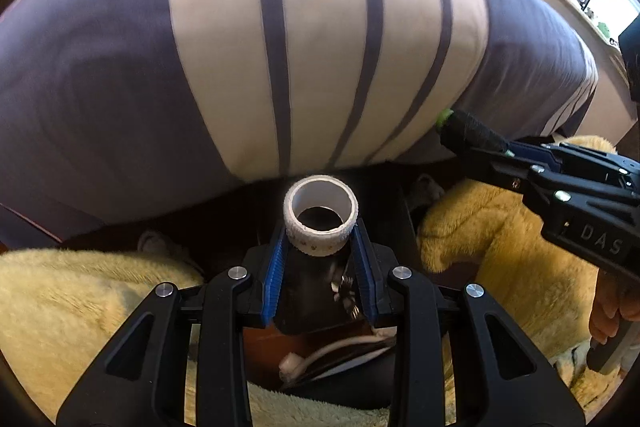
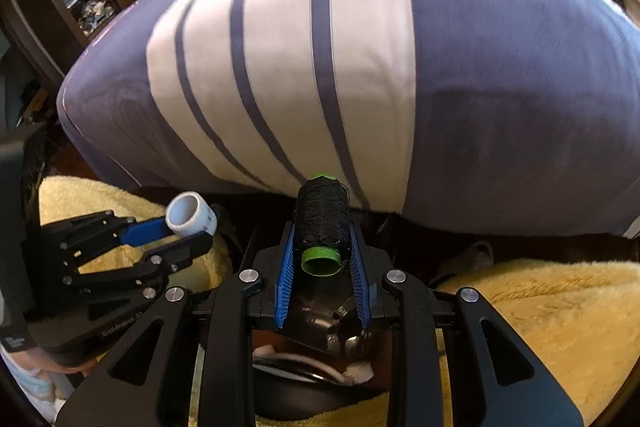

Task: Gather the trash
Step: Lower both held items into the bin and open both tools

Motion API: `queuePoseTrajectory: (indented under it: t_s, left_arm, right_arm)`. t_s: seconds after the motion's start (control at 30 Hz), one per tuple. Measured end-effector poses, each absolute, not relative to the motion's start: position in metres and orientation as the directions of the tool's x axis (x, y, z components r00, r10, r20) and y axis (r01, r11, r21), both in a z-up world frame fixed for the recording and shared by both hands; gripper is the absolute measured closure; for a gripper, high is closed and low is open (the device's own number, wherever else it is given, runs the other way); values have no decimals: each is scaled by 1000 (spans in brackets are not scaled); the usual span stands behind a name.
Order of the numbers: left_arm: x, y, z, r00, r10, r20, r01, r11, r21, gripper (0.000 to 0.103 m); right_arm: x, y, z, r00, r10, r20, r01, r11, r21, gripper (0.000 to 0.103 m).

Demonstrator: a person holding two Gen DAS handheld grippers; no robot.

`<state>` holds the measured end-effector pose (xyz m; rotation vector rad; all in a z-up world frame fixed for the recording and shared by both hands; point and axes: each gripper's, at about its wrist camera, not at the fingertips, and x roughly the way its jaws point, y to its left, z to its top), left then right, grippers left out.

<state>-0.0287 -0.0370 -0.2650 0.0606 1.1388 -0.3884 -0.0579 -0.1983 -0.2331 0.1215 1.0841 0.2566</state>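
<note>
Two claws, each with something pinched between blue ribbed pads. The left claw point(image 1: 320, 231) grips a white tape roll point(image 1: 320, 217) by its sides, the hollow core facing the camera. The right claw point(image 2: 322, 239) is clamped on a spool of black thread point(image 2: 322, 217) with green ends, the spool lying lengthwise along the fingers. Both are held in the air just in front of a bed point(image 1: 120, 67) covered in a grey-blue sheet with a broad white band and thin dark stripes. Below them lies a fluffy yellow blanket point(image 2: 540, 307), and between its folds a dark bin point(image 2: 320, 315) holding some white scraps.
</note>
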Motion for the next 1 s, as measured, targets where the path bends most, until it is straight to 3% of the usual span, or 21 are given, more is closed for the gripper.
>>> queuePoseTrajectory:
  t_s: [0.67, 0.7, 0.77, 1.0]
  left_arm:
    - [-12, -45, -318, 171, -299, -939, 334, 914, -230, 69]
    - [-11, -45, -319, 168, -296, -940, 333, 915, -229, 67]
    - [-11, -46, -320, 170, -291, -942, 333, 916, -223, 60]
    - [-12, -42, -308, 206, -276, -939, 320, 926, -202, 50]
  right_arm:
    - [-28, -194, -285, 274, 281, -920, -87, 960, 267, 75]
    - [-27, -195, -285, 275, 281, -920, -85, 960, 267, 74]
    - [-27, -196, -283, 280, 279, -918, -79, 960, 268, 61]
    - [-29, -201, -272, 322, 260, -910, -67, 965, 252, 51]
